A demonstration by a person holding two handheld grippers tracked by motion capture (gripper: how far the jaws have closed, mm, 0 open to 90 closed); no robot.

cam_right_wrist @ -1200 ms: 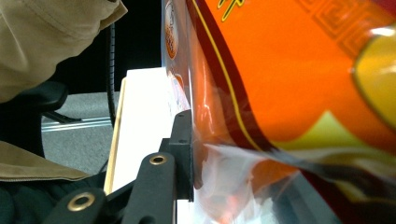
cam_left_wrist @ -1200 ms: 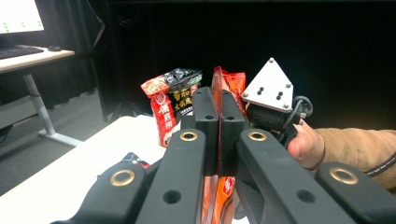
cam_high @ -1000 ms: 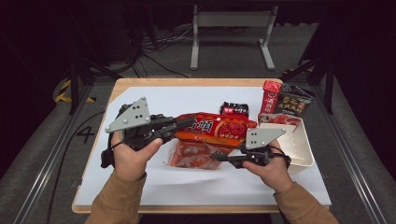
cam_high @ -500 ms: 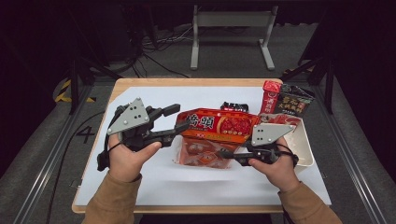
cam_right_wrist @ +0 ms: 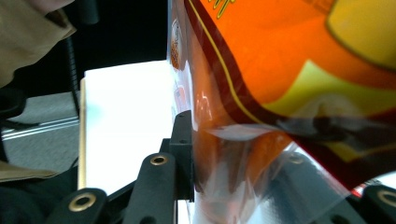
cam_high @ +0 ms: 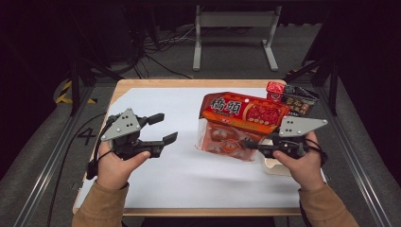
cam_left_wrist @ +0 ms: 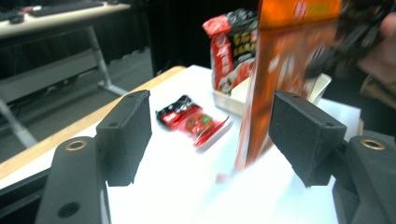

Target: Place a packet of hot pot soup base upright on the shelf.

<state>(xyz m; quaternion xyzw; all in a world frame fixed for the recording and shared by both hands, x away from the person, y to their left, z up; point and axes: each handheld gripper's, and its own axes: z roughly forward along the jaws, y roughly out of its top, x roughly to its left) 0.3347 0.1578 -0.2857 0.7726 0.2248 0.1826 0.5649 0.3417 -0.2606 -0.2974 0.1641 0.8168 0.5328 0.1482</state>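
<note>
While the right tongs [cam_high: 250,144] stay pinched on the lower clear edge of the orange snack bag [cam_high: 239,125], the left tongs [cam_high: 161,128] stand spread and hold nothing, their jaws having just been opening, well apart from the bag over the white sheet of the desk [cam_high: 189,179]. The bag hangs lifted and tilted above the sheet, right of centre, carried by that single grip; in the right gripper view the film is seen crumpled between the pads. Behind it, at the far right of the desk, stand a red can [cam_high: 274,90] and a dark packet [cam_high: 299,100], and a shallow tray [cam_high: 274,168] lies under the right hand [cam_high: 302,163]. In the left gripper view a small red sachet [cam_left_wrist: 191,120] lies flat on the sheet beyond the jaws. Risk noted: the hold is on thin, slick film at one edge, so the bag could slip free or swing and knock the can or packet over.
</note>
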